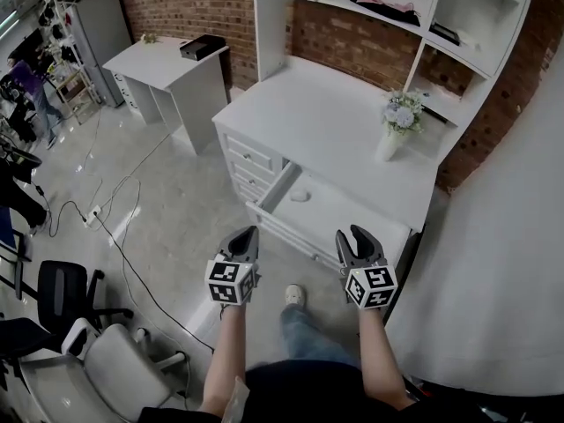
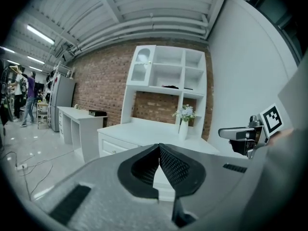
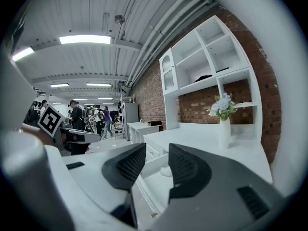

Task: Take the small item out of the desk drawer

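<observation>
**Head view.** A white desk (image 1: pixel 326 122) stands against a brick wall with its top drawer (image 1: pixel 352 214) pulled out. The small item (image 1: pixel 300 196), pale and roundish, lies flat on the drawer floor near the left wall. It is too small to tell its long axis or which way it points. The left gripper (image 1: pixel 248 233) and right gripper (image 1: pixel 353 234) hang in front of the drawer's front edge, both clear of the item. A vase of flowers (image 1: pixel 394 130) stands near the desk's right edge.

**Left gripper view.** The left gripper (image 2: pixel 159 148) has its jaws closed together, with nothing between them.

**Right gripper view.** The right gripper (image 3: pixel 156 153) has its jaws moderately apart and empty. The small item (image 3: pixel 167 171) shows through the gap, farther off in the drawer (image 3: pixel 155 154).
</observation>
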Demonstrator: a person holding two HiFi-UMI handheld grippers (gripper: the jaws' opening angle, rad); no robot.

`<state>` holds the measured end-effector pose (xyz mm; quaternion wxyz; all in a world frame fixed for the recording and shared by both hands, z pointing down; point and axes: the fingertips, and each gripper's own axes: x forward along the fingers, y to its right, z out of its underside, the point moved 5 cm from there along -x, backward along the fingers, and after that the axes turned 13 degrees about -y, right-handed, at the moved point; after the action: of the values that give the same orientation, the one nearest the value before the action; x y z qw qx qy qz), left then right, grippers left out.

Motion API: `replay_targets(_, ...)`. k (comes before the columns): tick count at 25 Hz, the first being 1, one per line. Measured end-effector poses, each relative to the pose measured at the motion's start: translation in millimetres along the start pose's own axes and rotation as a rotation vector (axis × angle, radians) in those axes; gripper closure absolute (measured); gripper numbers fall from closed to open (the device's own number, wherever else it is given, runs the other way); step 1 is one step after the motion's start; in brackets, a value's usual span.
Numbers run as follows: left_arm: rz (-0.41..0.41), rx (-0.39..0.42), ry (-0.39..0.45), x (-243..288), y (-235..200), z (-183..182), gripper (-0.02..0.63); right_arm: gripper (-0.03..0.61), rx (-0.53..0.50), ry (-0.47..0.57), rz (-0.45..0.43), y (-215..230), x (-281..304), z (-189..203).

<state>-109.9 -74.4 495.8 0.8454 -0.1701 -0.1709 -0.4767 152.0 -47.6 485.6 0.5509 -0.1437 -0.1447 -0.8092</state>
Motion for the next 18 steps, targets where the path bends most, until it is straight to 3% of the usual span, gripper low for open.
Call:
replay_targets(12, -0.041, -0.016, -0.014, 129.8, -63.7, -78.2, 0.606, 0.449, -0.012, -0.057, -0.085, 59.0, 148.9, -58.5)
replay_targets(18, -0.03, -0.016, -0.058, 160.0, -77.6, -88.4, 0.606, 0.449, 0.015, -0.09, -0.096, 71.2, 184.6, -62.6)
